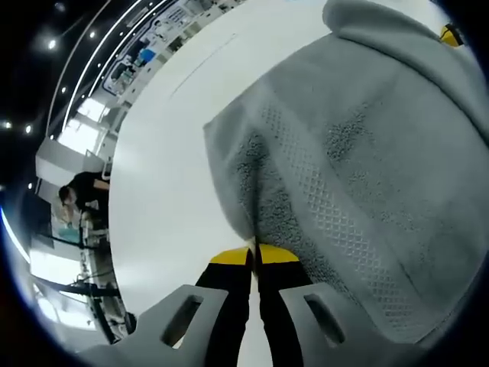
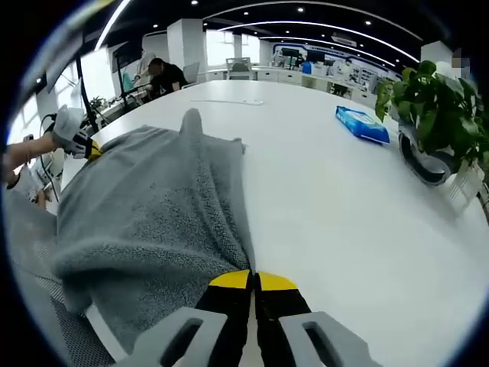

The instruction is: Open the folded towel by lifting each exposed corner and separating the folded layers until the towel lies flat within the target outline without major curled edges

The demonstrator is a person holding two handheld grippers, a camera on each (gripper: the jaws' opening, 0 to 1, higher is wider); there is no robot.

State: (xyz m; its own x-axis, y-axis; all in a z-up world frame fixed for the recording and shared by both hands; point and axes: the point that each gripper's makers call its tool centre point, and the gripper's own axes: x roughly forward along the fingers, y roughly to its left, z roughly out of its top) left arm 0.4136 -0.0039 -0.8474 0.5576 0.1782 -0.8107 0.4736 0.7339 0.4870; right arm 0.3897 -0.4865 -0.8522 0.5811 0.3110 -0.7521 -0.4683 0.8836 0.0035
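1. The white bench (image 2: 328, 191) spans the middle and right of the right gripper view; it also runs down the left half of the left gripper view.
2. The grey towel (image 1: 359, 176) fills the right of the left gripper view and the left-centre of the right gripper view, lifted and draped off the bench. It looks soft, limp, fairly light terry that sags between grips; I judge corners and the woven border the best holds.
3. Left claw (image 1: 255, 256): clenched on a towel edge at bottom centre.
4. Right claw (image 2: 253, 281): clenched on the towel's hem, bottom centre.
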